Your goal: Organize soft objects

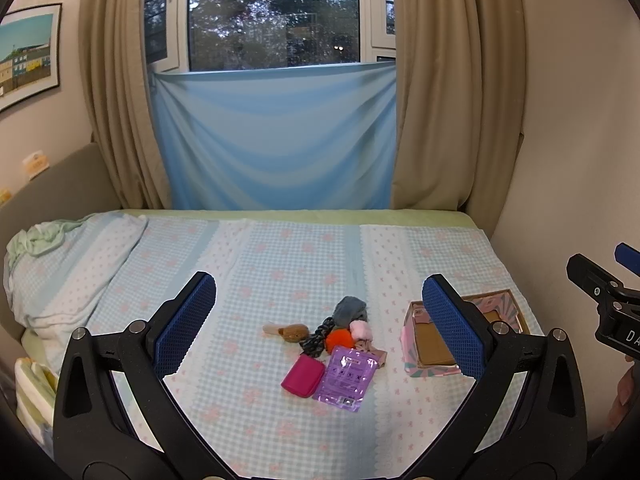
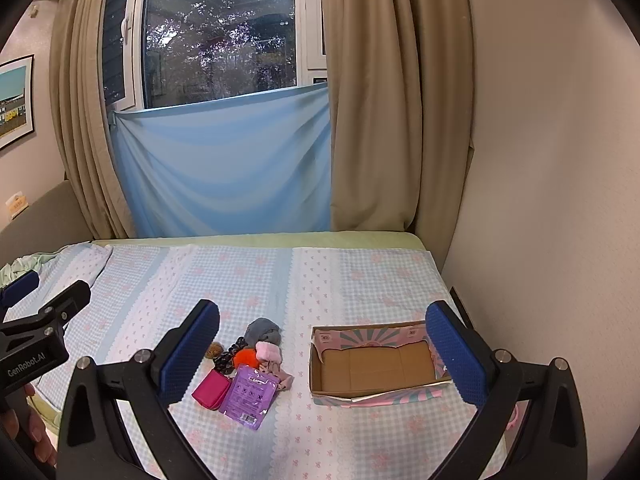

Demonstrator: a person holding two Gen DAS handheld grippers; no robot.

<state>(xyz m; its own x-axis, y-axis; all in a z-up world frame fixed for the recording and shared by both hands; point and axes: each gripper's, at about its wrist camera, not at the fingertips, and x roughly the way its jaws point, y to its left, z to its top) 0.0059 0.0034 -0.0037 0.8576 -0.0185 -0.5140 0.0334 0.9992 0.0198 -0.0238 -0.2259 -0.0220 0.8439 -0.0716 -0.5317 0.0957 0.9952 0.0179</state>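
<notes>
A small pile of soft things lies on the bed: a grey cloth (image 1: pixel 349 309), a pink puff (image 1: pixel 361 329), an orange pompom (image 1: pixel 338 340), a dark braided band (image 1: pixel 316 337), a brown plush (image 1: pixel 294 332), a magenta pouch (image 1: pixel 303 375) and a purple packet (image 1: pixel 346 378). An open, empty cardboard box (image 2: pixel 376 368) sits to the pile's right. My left gripper (image 1: pixel 320 320) is open above the pile, well short of it. My right gripper (image 2: pixel 322 344) is open and empty, spanning pile and box.
The bed has a blue-checked cover (image 1: pixel 280 256). A pillow (image 1: pixel 68 272) lies at the left. A wall (image 2: pixel 540 200) borders the right side. Curtains (image 1: pixel 452 100) and a blue cloth (image 1: pixel 276 140) hang at the back.
</notes>
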